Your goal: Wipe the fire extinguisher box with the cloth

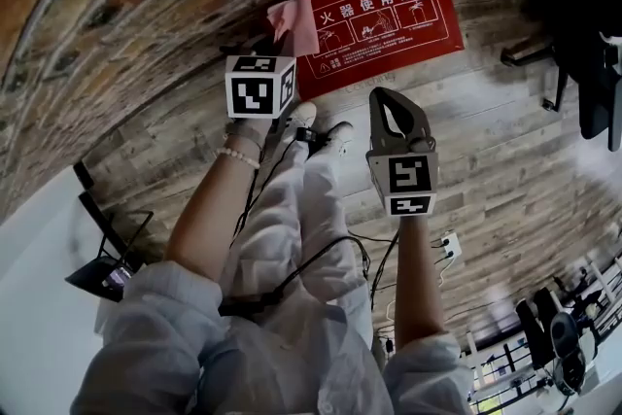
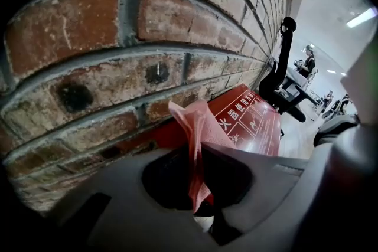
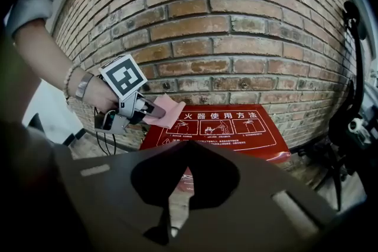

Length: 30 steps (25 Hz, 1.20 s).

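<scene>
Left gripper (image 2: 198,153): jaws clamped on the pink cloth (image 2: 198,127). The pinch sits at mid-fold, so a loose flap stands proud of the tips. Judged purpose: the free fabric, not the hard jaw, should meet the surface. Cloth position: at the upper left corner of the red fire extinguisher box (image 3: 218,130), which sits low against the brick wall (image 3: 224,26) with its printed instruction panel facing out. From the right gripper view the flap overlaps the panel's left edge. I cannot tell from any view whether it is pressed onto the box or held just off it. Starting at a corner makes sense to me, since a stroke from there can run along the whole panel without doubling back. Right gripper (image 3: 189,144): jaws drawn together, tips meeting, nothing between them. It is held back from the box and centred on it, well apart from the cloth, so it has no part in the wipe. I judge it parked there to stay out of the left one's path. Risk noted: the flap is slack and may bunch or fold under if dragged with too little pressure. No wiped area can be made out on the panel.
</scene>
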Tool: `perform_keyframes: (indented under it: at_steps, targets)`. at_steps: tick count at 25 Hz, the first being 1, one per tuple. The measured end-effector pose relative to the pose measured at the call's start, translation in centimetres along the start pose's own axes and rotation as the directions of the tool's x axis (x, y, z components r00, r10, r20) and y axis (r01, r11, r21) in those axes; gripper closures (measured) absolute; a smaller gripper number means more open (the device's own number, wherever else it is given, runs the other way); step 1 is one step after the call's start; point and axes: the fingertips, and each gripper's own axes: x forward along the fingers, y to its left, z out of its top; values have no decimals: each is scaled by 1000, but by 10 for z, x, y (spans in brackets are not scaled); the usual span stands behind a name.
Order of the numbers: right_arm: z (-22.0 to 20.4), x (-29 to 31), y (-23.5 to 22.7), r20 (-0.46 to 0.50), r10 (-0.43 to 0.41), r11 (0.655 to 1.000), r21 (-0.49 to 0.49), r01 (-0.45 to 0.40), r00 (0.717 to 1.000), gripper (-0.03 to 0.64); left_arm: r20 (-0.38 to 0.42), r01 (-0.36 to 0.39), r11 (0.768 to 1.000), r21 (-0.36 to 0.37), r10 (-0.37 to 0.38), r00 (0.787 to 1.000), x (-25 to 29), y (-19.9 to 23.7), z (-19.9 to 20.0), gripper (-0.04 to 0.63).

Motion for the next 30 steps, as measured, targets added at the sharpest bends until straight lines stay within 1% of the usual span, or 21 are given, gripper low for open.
perform_keyframes:
  at_steps: [7, 14, 16, 19, 23, 27, 30]
  targets:
    - [3, 6, 7, 0, 13, 1000, -4, -13, 1000, 612, 20, -20, 999, -43, 21, 1000, -10, 14, -7, 583]
    - [1, 6, 10, -2, 14, 1000, -2, -14, 1000, 612, 23, -17, 999, -34, 18, 1000, -11, 14, -8, 583]
    - [2, 5, 10, 0, 13, 1000, 0, -13, 1000, 612, 32, -9, 999, -43, 11, 999, -14, 15, -6, 583]
    - [1, 2, 7, 2, 6, 1000, 7, -6, 1000, 612, 59, 15, 998, -67, -11, 998, -20, 11, -1, 584]
    - [1, -4, 0, 11, -10, 1000, 19, 9, 1000, 612, 89, 55, 997, -57, -50, 995, -33, -6, 7, 584]
    - [2, -14, -10, 24, -29, 999, 31, 28, 999, 612, 112, 119, 992, -52, -112, 987, -42, -37, 17, 584]
    - [-1, -23, -20, 32, -48, 998, 42, 47, 998, 612, 115, 181, 982, -50, -175, 978, -44, -68, 22, 584]
